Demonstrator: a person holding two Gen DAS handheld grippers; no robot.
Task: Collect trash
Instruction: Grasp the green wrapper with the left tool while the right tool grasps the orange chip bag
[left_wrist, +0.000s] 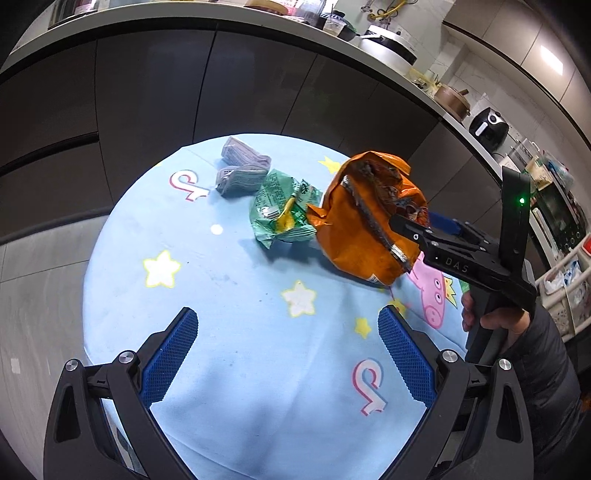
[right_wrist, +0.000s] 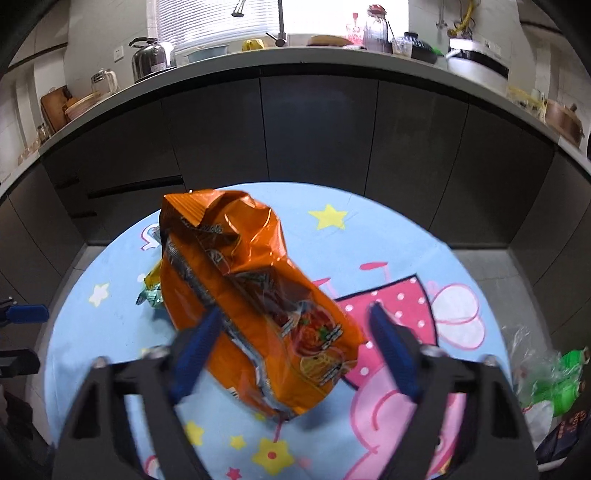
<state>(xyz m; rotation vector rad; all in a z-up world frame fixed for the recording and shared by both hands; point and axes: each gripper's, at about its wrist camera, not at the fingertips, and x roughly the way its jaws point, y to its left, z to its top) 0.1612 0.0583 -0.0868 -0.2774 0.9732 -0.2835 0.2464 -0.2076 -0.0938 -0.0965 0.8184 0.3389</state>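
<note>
An orange noodle wrapper (left_wrist: 364, 225) hangs above the round blue cartoon table (left_wrist: 229, 288). It fills the middle of the right wrist view (right_wrist: 255, 306). My right gripper (right_wrist: 291, 336) has its fingers spread wide, with the wrapper between them against the left finger (right_wrist: 199, 343). In the left wrist view the right gripper (left_wrist: 413, 229) meets the wrapper's edge. A green wrapper (left_wrist: 284, 210) and a crumpled grey packet (left_wrist: 242, 170) lie on the table's far side. My left gripper (left_wrist: 288, 354) is open and empty above the near side.
Dark kitchen cabinets (right_wrist: 317, 129) curve behind the table, with a cluttered counter (right_wrist: 258, 59) on top. A clear plastic bag with green trash (right_wrist: 546, 380) sits at the right of the table. A white cart (left_wrist: 569, 284) stands at the right.
</note>
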